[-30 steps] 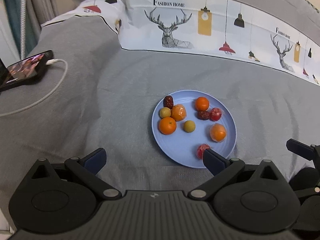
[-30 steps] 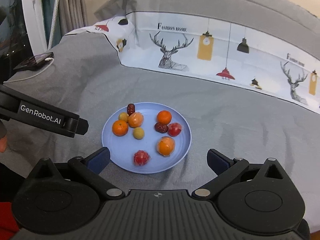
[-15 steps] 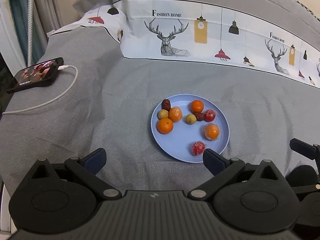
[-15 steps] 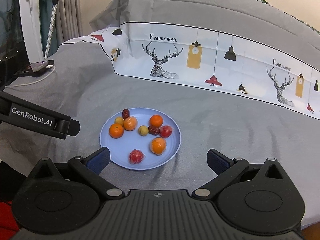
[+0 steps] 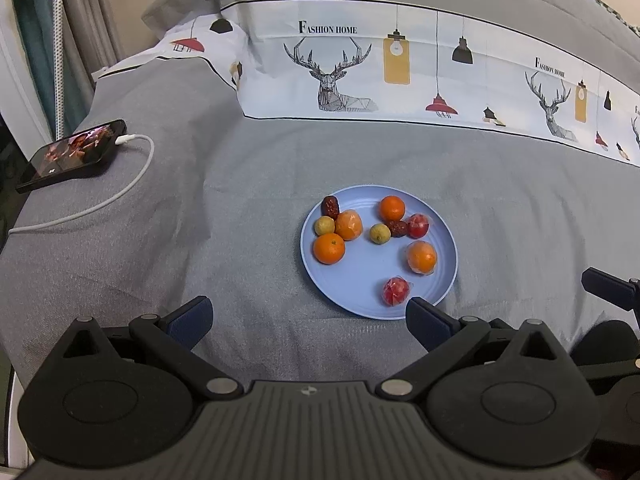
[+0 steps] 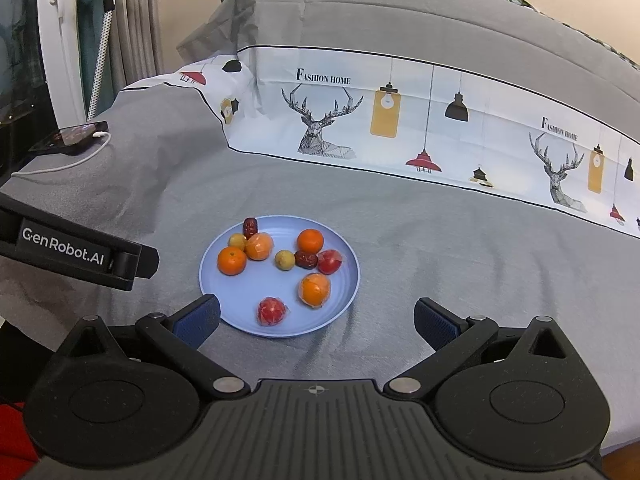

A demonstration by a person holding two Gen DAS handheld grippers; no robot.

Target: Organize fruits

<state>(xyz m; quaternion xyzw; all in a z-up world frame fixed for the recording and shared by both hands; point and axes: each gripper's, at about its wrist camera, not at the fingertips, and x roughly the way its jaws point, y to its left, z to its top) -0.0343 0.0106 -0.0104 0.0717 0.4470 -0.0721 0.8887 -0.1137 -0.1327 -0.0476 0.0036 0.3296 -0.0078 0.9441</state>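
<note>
Left gripper: it is hanging low in the frame with its fingers spread wide, holding nothing.
Right gripper: it is also spread wide and holding nothing.
Plate: it is sitting in the middle of the left view, just above the right finger tip. In the right view it is lying between the two finger tips, nearer the left one.
Fruits: oranges, red fruits, yellow-green balls and dark dates are all sitting on the plate. Some are wearing shiny wrap.
Looks: the plate is round, smooth and light blue. The blanket under it is gray and soft.
Phone: it is lying at the upper left with a white cord.
</note>
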